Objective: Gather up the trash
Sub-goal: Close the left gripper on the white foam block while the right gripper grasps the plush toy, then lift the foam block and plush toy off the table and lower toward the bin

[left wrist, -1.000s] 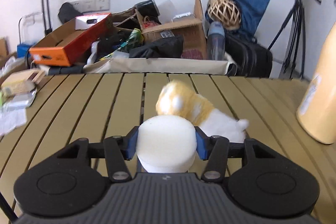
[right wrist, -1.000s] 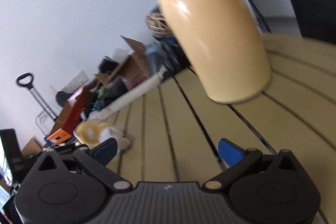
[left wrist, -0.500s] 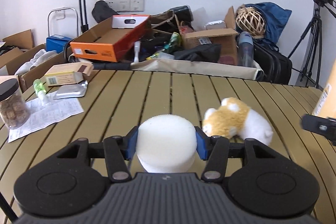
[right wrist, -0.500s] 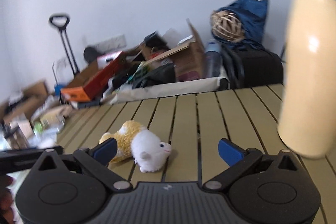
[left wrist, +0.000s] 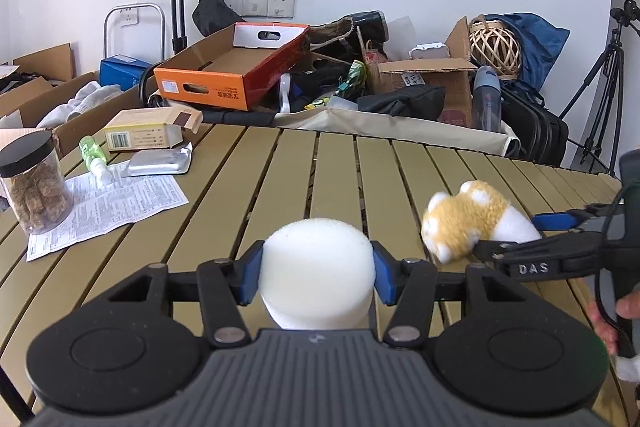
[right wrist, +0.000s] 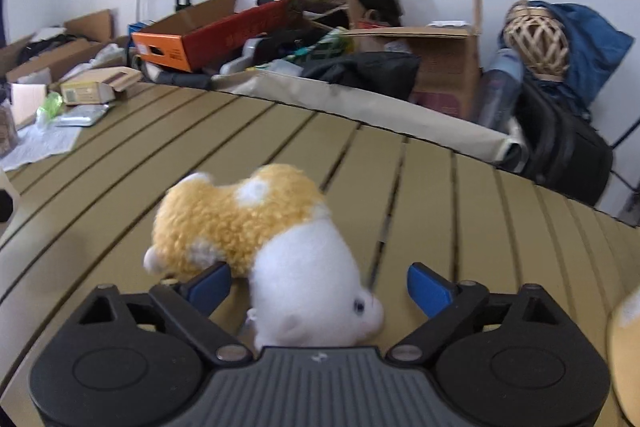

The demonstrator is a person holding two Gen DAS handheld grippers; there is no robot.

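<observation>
The left tongs (left wrist: 316, 273) clamp a white foam puck (left wrist: 316, 267) between their blue pads, held over the slatted desk (left wrist: 224, 203). The right tongs (right wrist: 318, 289) stand wide, jaws just closing, around a plush hamster (right wrist: 276, 243) lying on the desk, the right pad clear of it.

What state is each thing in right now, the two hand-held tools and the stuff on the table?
Left tool: shut on the white foam puck.
Right tool: open, just been closing, around the plush toy.
Plush toy: lying on the table, not yet gripped.
Jar: upright, lid on.
Yellow carton: flap open.
Paper sheet: flat.
</observation>
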